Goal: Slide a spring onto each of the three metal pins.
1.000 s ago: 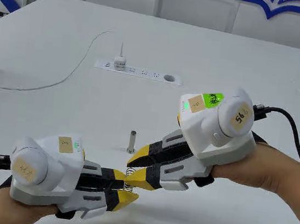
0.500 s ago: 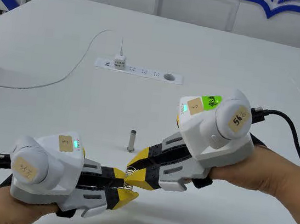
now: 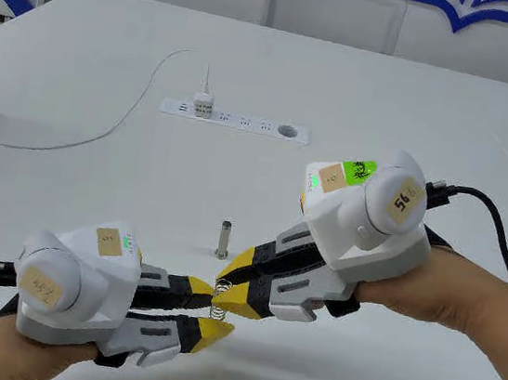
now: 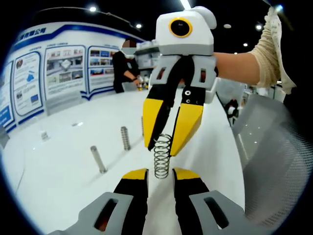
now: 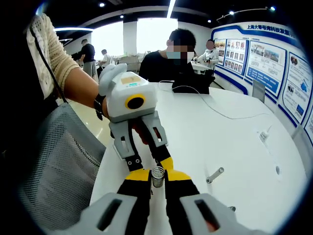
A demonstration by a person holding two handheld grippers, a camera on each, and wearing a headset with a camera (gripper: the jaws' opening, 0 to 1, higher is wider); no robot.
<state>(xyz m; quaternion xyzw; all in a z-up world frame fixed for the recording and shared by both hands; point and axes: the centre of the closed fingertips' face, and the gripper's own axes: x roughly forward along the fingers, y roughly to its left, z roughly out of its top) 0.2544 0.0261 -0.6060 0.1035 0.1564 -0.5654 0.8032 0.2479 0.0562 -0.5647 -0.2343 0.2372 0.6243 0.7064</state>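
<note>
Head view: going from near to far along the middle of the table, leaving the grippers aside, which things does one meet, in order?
spring → metal pin → power strip

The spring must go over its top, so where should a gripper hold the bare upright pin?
Grip the pin low on its shaft, just above its wider foot, coming in level from the side. It stands upright on the table, so that likely leaves its top end free for the spring pinched in the right gripper.
</note>
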